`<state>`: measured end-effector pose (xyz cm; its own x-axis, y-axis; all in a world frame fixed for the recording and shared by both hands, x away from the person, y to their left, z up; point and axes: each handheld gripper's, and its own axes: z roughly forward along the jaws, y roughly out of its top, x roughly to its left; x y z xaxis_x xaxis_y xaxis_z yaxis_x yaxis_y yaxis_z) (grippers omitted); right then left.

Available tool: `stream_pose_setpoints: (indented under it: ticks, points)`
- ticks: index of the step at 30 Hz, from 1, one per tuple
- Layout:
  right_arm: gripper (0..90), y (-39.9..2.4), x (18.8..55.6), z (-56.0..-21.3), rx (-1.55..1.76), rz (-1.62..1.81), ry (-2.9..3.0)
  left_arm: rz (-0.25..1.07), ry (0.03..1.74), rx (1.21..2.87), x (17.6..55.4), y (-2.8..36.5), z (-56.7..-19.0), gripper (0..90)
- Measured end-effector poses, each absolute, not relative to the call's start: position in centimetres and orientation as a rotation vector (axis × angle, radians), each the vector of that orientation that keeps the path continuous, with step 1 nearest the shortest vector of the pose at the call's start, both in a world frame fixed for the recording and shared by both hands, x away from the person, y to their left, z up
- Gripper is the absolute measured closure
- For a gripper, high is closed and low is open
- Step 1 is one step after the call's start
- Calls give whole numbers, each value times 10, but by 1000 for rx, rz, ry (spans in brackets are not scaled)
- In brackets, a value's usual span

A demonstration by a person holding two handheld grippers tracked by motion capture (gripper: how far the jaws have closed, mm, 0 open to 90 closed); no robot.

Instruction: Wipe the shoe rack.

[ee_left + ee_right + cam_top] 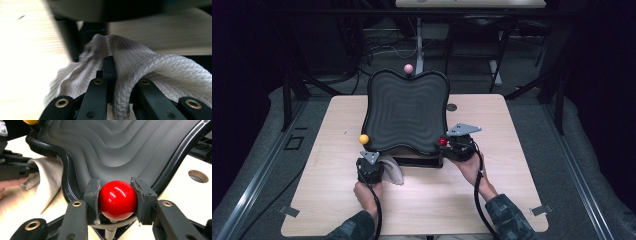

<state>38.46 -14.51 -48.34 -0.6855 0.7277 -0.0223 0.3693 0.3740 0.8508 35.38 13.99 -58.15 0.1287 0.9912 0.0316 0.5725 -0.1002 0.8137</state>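
Observation:
A black ridged board [406,111] stands tilted on a stand in the middle of the wooden table, with a yellow ball [364,139] at its left corner, a pink ball [408,68] at its top and a red ball [442,141] at its right corner. My right gripper [117,195] is shut on the red ball [117,199], both pads pressed to its sides. My left gripper [111,67] is shut on a white woven cloth [155,67], bunched over its jaws below the board's lower left edge. In the high view the cloth [393,169] hangs beside the left gripper [371,162].
The board's black stand [419,162] sits between my two hands. A round hole [451,107] lies in the tabletop to the board's right. Dark frame posts and cables stand beyond the table's far edge.

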Motion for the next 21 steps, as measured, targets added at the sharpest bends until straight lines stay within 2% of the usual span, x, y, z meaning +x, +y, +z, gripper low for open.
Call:
stream_pose_setpoints:
  ticks: [12, 21]
  points:
    - [602, -145, 385, -484, 950, 1246, 2246, 785, 1321, 1865, 349, 88, -584, 853]
    - [602, -145, 385, -483, 955, 1239, 2246, 700, 1221, 1899, 347, 49, -584, 853]
